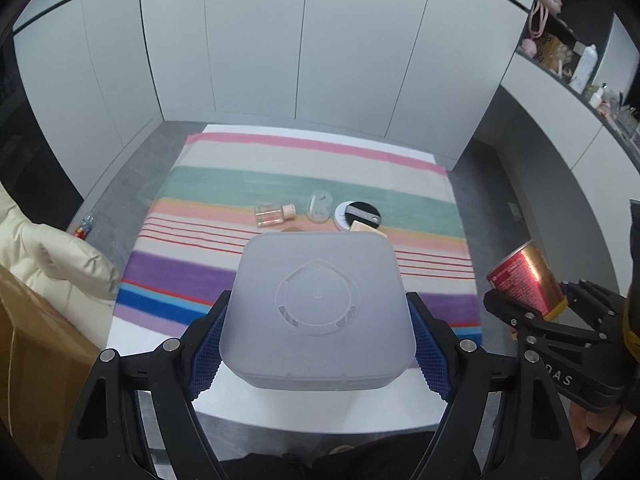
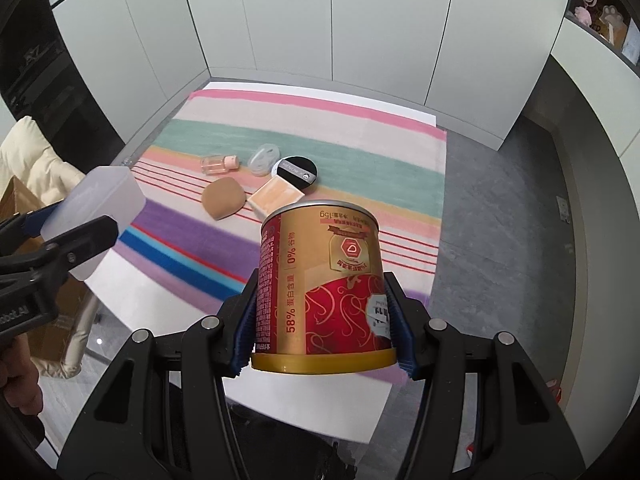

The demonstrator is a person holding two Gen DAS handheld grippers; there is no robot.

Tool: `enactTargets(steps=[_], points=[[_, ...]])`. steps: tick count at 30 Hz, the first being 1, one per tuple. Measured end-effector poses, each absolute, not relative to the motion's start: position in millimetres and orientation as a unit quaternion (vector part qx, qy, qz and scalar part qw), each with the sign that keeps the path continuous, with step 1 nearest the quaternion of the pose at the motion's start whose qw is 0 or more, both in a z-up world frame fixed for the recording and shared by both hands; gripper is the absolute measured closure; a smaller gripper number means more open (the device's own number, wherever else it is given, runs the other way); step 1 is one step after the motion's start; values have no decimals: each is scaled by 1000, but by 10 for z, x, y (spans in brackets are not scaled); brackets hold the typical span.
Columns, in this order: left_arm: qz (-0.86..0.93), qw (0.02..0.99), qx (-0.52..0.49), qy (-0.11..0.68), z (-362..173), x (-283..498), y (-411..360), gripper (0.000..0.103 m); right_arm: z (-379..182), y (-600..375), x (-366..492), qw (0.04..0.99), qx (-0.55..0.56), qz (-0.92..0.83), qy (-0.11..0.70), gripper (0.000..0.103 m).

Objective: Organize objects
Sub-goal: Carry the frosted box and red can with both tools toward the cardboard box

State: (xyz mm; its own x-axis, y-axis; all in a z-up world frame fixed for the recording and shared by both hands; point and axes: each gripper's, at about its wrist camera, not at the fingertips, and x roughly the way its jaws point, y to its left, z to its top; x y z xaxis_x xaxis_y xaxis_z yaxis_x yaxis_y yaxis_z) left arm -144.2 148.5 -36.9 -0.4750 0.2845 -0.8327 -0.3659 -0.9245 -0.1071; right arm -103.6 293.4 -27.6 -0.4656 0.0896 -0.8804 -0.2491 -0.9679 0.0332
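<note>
My left gripper (image 1: 316, 344) is shut on a frosted white plastic box (image 1: 318, 304), held bottom toward the camera above the striped cloth (image 1: 192, 272); it also shows in the right wrist view (image 2: 100, 208). My right gripper (image 2: 320, 320) is shut on a red and gold can (image 2: 324, 284), held upside down over the cloth's near edge; the can shows at the right in the left wrist view (image 1: 528, 276). On the cloth lie a small clear bottle (image 2: 218, 164), a clear round lid (image 2: 264, 158), a black powder puff (image 2: 298, 170), a beige square sponge (image 2: 276, 196) and a brown sponge (image 2: 222, 198).
The cloth covers a white table (image 2: 320, 408) on a grey floor. White cabinets (image 1: 280, 40) stand behind. A cream jacket (image 1: 48, 256) and a cardboard box (image 1: 36, 352) are at the left. Shelves with items (image 1: 568, 56) are at the right.
</note>
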Motion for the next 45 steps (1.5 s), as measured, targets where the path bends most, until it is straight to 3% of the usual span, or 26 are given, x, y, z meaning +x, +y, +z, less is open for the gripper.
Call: enactTargets(steps=[23,45], points=[[877,197,-439,18,-201,-926,1090,20,53,2554,-678,68,-487,870,48,45],[900,136,-415,8,-225,-1007,490,20,88,2124,-1095,33,-475,878,37,45]])
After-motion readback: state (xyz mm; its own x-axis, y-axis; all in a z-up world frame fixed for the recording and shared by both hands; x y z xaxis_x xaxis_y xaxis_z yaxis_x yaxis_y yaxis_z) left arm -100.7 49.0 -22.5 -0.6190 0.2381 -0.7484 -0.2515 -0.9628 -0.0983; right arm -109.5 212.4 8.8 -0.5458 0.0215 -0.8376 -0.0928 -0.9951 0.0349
